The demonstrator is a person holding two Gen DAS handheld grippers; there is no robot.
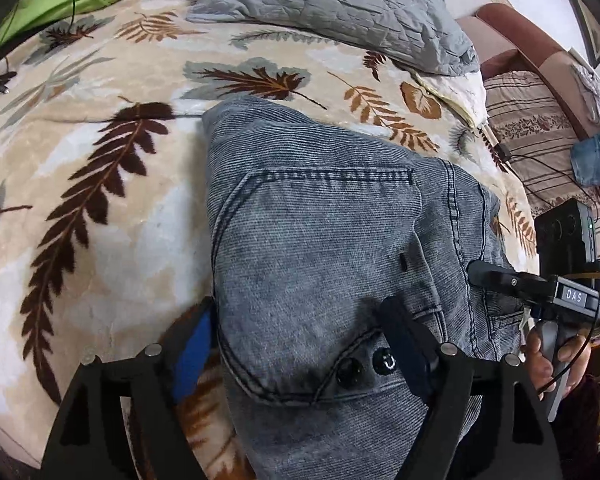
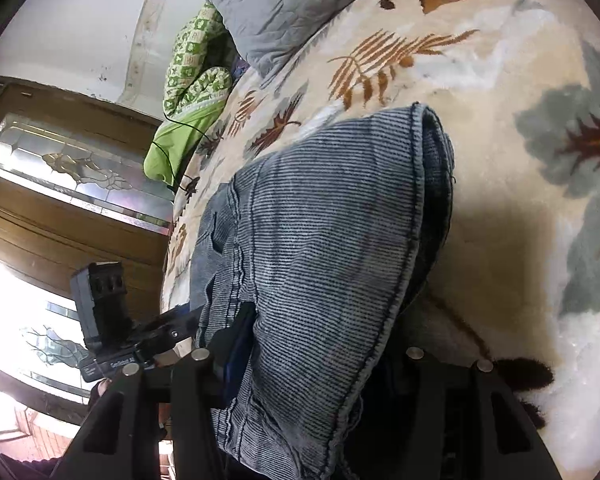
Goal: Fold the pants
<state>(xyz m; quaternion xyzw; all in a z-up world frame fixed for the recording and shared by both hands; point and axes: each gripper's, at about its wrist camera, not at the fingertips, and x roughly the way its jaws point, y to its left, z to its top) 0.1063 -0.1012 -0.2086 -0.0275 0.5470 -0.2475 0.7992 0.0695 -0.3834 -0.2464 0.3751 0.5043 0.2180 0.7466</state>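
Grey-blue pants (image 1: 320, 220) lie folded into a thick bundle on a leaf-patterned blanket (image 1: 100, 200). My left gripper (image 1: 300, 308) straddles their near end. Its blue-padded left finger (image 1: 198, 336) stands just off the fabric's left edge, its right finger (image 1: 404, 336) rests on top, and the jaws stand wide. In the right wrist view, the same pants (image 2: 332, 220) fill the span of my right gripper (image 2: 324, 320). Its blue-padded left finger (image 2: 238, 340) presses into the cloth, and the other finger is hidden under the fold. A hand (image 1: 548, 356) holds the right gripper's handle.
A grey quilted pillow (image 1: 340, 4) lies at the bed's far end, with green bedding (image 2: 188, 92) beside it. A striped cushion (image 1: 536, 128) and cables sit past the bed's right edge. A wooden cabinet with glass panels (image 2: 60, 168) stands to the left of the bed.
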